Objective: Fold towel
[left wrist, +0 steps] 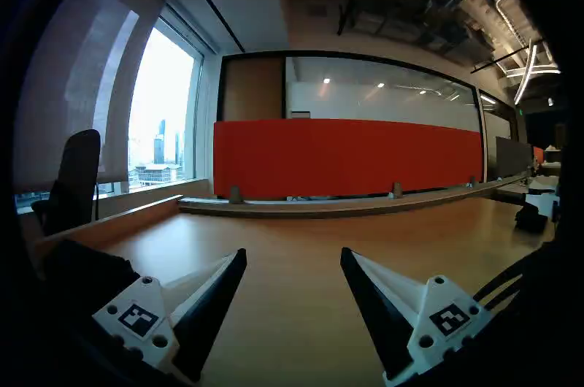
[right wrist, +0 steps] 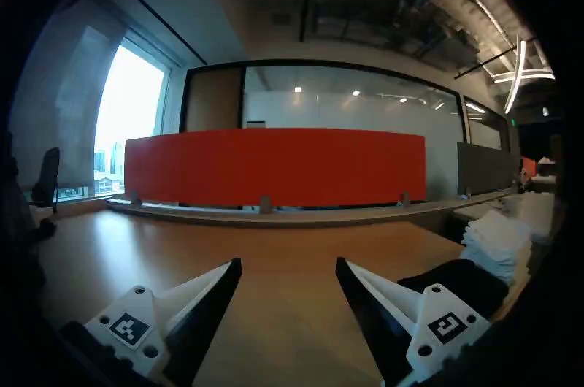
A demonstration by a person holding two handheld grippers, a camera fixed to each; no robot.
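The left gripper (left wrist: 293, 254) is held over the wooden surface (left wrist: 306, 226) with its fingers spread apart. The right gripper (right wrist: 287, 264) is likewise held open above the surface. In the right gripper view, a stack of folded white towels (right wrist: 504, 241) is seen at the far right. A black cloth (right wrist: 460, 279) lies just in front of the stack, near that gripper's right finger. A red divider (right wrist: 277, 166) is set along the far edge.

left gripper (left wrist: 293, 255) fingers spread apart, right gripper (right wrist: 288, 264) likewise, both level
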